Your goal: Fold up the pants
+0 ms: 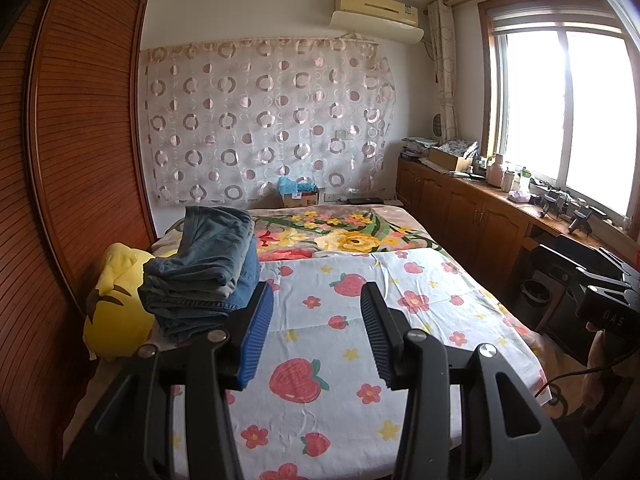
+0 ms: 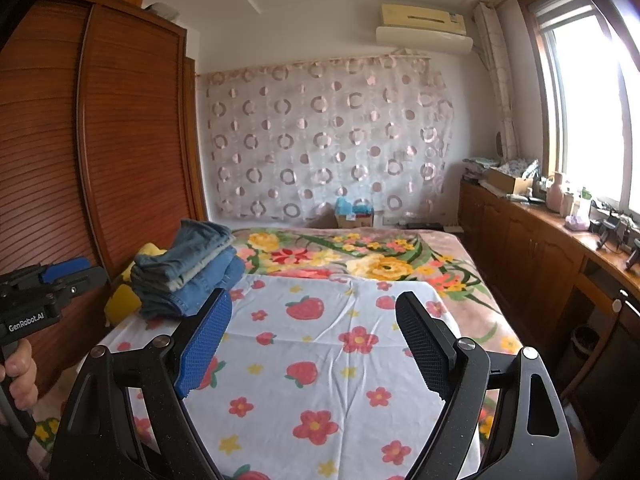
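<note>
Both claws hover level above the strawberry-print sheet (image 1: 320,320), pointing toward the far wall. The left claw (image 1: 316,332) is spread apart with nothing in it; so is the right claw (image 2: 312,344). Only the right wrist view shows the person's left hand (image 2: 18,376) gripping its handle. The sheet lies bare between the fingers and out to the bed's right edge. Folded pants (image 1: 204,272) sit stacked at the sheet's far-left corner, beside a yellow plush (image 1: 116,300) against the wardrobe (image 1: 80,140). Beyond lies a floral blanket (image 2: 360,260), then the circle-patterned curtain (image 1: 264,120).
</note>
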`<control>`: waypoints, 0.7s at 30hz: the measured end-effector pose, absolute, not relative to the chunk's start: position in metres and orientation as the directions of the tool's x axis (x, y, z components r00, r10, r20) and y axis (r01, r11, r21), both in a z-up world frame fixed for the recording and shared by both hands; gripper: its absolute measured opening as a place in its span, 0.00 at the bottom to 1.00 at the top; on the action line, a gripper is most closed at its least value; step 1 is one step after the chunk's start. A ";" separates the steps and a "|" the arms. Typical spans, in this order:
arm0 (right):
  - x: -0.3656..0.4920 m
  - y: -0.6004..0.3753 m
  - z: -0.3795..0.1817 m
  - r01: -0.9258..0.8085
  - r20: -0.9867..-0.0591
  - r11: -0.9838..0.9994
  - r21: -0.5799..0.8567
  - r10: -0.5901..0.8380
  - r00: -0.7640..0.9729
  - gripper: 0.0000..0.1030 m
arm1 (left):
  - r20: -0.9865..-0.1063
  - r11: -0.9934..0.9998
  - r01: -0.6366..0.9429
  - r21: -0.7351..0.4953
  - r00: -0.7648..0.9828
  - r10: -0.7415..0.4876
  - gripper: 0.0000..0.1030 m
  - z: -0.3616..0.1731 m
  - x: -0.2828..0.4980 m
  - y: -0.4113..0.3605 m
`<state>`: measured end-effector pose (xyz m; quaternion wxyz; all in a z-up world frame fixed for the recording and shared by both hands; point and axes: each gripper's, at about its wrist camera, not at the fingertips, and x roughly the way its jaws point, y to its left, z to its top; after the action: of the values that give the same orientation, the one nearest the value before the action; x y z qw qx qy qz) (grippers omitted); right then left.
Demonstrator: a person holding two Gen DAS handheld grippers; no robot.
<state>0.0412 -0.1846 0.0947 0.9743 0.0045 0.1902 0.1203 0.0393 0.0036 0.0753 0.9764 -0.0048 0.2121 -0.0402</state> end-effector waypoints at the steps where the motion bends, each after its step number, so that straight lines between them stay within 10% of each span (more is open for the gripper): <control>1: 0.041 -0.185 0.095 -0.232 -0.369 0.971 0.054 0.236 0.899 0.83 | -0.413 0.997 0.076 -0.026 0.907 -0.080 0.43 0.075 0.040 0.003; 21: 0.042 -0.188 0.095 -0.225 -0.368 0.973 0.056 0.230 0.901 0.83 | -0.417 0.997 0.077 -0.030 0.905 -0.083 0.44 0.070 0.042 0.010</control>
<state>0.0418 -0.1876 0.0952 0.9749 0.0062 0.1896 0.1166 0.0421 0.0101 0.0703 0.9760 -0.0062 0.2137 -0.0410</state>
